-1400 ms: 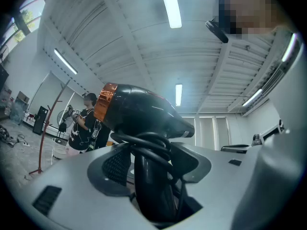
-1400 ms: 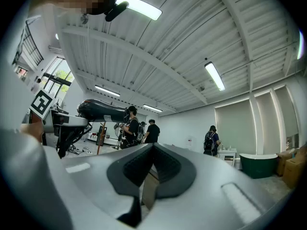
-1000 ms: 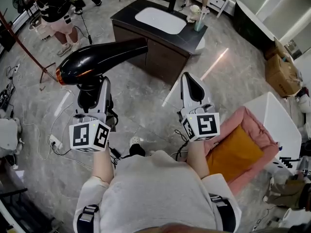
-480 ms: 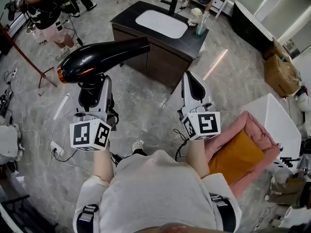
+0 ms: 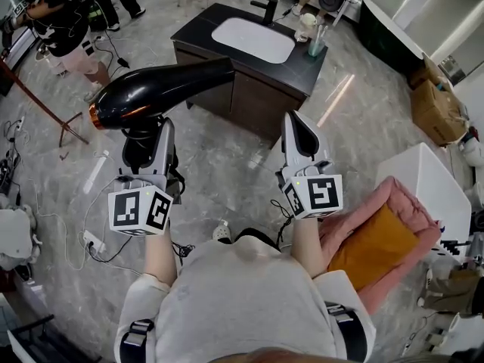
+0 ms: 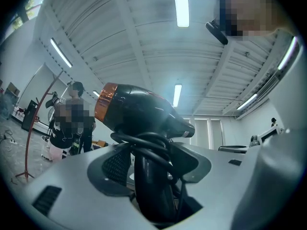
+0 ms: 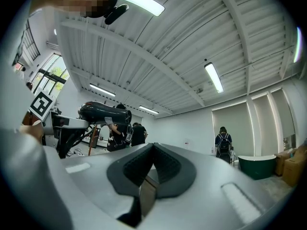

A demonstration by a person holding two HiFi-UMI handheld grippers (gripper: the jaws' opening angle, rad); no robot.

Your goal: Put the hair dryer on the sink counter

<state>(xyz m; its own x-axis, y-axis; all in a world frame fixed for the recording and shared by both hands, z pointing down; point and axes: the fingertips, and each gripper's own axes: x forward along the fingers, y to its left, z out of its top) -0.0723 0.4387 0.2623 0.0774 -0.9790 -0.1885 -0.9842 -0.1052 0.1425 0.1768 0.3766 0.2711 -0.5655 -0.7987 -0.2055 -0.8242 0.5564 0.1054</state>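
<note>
Seen from above, a person in a pale top held a two-jaw gripper in each hand over a grey marbled floor. The left gripper (image 5: 142,144), at about 9 o'clock from the frame's centre, was clamped on the handle of a black hair dryer (image 5: 162,89), which it held up in the air. The dryer's barrel lay roughly level above the jaws, with the nozzle toward 2 o'clock and the orange-ringed rear end toward 8 o'clock. In the left gripper view the handle filled the gap between the jaws, with the black cord (image 6: 144,140) looped round it.

The right gripper (image 5: 296,127), at about 3 o'clock, carried nothing. The right gripper view showed its two jaws pressed together with no object between them.

The sink counter (image 5: 198,23), a dark cabinet with a black top and a white basin (image 5: 253,38), stood at 12 o'clock, ahead of both grippers. The hair dryer was not on it. A black faucet (image 5: 266,6) rose at the basin's far edge, and a cup (image 5: 314,45) stood at the counter's 3 o'clock end.

A pink cushion (image 5: 393,199) with an orange pad (image 5: 370,240) lay at 4 o'clock. A person in dark clothes (image 5: 64,21) stood at 10 o'clock.
</note>
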